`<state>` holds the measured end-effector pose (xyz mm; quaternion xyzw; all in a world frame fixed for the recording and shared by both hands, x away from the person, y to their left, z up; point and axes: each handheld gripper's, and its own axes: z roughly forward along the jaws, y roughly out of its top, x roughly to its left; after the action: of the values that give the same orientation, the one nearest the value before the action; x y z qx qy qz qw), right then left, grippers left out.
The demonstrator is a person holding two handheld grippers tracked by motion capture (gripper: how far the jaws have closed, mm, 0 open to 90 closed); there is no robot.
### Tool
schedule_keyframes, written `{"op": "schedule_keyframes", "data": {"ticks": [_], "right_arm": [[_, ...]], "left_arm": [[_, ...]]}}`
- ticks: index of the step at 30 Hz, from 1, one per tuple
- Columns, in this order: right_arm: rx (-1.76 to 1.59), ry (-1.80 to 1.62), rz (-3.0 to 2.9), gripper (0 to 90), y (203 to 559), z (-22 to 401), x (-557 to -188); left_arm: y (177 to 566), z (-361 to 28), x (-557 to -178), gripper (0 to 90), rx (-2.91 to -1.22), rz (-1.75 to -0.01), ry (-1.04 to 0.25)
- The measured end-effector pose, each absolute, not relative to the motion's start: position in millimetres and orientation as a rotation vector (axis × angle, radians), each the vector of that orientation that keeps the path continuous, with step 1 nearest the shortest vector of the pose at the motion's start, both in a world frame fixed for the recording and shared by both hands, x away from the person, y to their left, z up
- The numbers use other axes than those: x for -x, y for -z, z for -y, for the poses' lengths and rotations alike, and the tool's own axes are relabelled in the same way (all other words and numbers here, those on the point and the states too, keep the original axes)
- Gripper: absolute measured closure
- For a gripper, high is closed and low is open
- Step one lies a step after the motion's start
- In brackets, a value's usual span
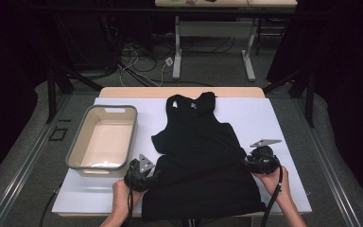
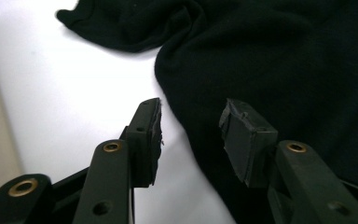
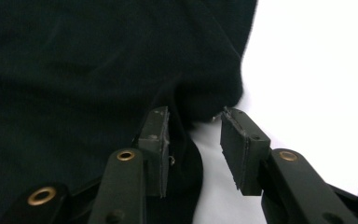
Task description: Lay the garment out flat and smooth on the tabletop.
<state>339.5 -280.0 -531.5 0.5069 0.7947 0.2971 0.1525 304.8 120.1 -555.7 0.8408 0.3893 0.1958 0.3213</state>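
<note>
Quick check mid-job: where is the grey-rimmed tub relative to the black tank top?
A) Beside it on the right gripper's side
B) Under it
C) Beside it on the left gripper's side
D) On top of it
C: the tub sits on the white sheet, apart from the tank top, left of it.

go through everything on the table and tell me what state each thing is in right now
Black tank top: lying flat on the white mat, lower part folded up.
Bin: upright, empty.
Left tool: open, at the top's edge.
Right tool: open, at the top's other edge.
</note>
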Motion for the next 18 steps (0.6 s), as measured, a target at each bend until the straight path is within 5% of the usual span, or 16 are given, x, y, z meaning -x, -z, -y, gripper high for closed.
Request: {"op": "schedule_keyframes", "data": {"ticks": [3,6,12,18], "right_arm": [[-1.457,-0.839,-2.3,63.7,537,276,-349],[-1.46,-0.816,-2.32,75.2,543,270,-353],[-1.448,-0.815,-2.314,86.8,544,270,-350],[-1.475,-0.77,-2.247,86.9,537,284,-342]], "left_arm": [[559,-114,-312,55.0,-2.203,-1.025,-0.533],[561,-110,-319,53.6,-2.182,-1.036,-0.549],[563,-107,-320,87.3,-2.206,-0.947,-0.525],[562,-114,-313,89.4,-2.231,-0.952,-0.58]]}}
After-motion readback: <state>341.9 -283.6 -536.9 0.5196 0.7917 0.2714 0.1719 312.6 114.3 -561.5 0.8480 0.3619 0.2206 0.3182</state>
